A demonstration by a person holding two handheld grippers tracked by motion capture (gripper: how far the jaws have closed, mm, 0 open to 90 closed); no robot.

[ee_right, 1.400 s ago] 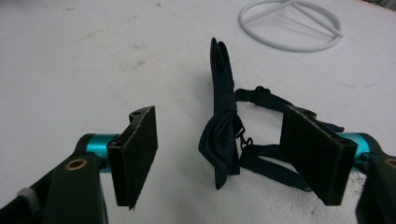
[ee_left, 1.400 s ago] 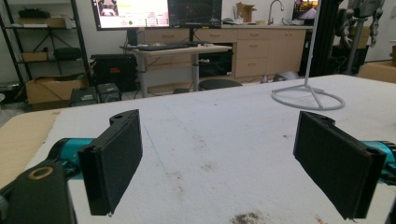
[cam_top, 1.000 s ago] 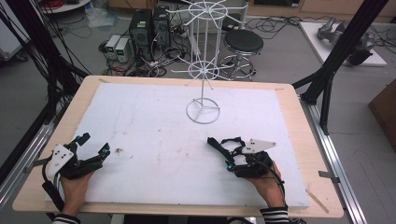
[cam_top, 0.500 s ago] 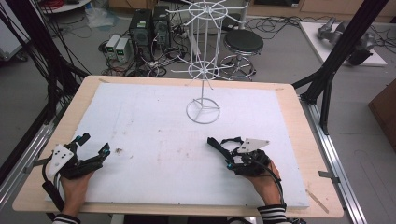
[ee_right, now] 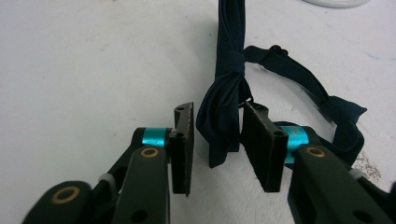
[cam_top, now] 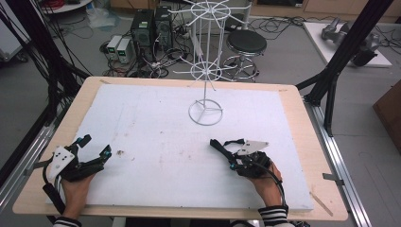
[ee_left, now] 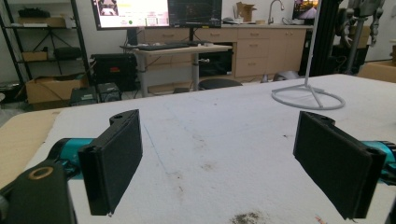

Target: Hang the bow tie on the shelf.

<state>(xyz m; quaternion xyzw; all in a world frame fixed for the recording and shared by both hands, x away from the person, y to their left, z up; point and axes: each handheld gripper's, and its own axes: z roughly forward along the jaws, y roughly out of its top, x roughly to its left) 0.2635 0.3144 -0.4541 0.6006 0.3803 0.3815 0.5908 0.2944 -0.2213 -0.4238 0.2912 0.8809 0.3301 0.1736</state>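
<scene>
The right claw (ee_right: pixel 215 147), jaws just narrowing but not yet pinching, straddles the dark bow tie (ee_right: pixel 223 105), whose strap runs straight up-frame.

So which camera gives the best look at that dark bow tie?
The right gripper view: the bow tie lies between the right gripper, whose jaws have just been closing. In the high view it is a thin dark strip.

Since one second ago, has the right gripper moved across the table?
No. The right gripper keeps its place relative to the white wire stand; its jaws have just been closing around the dark bow tie.
</scene>
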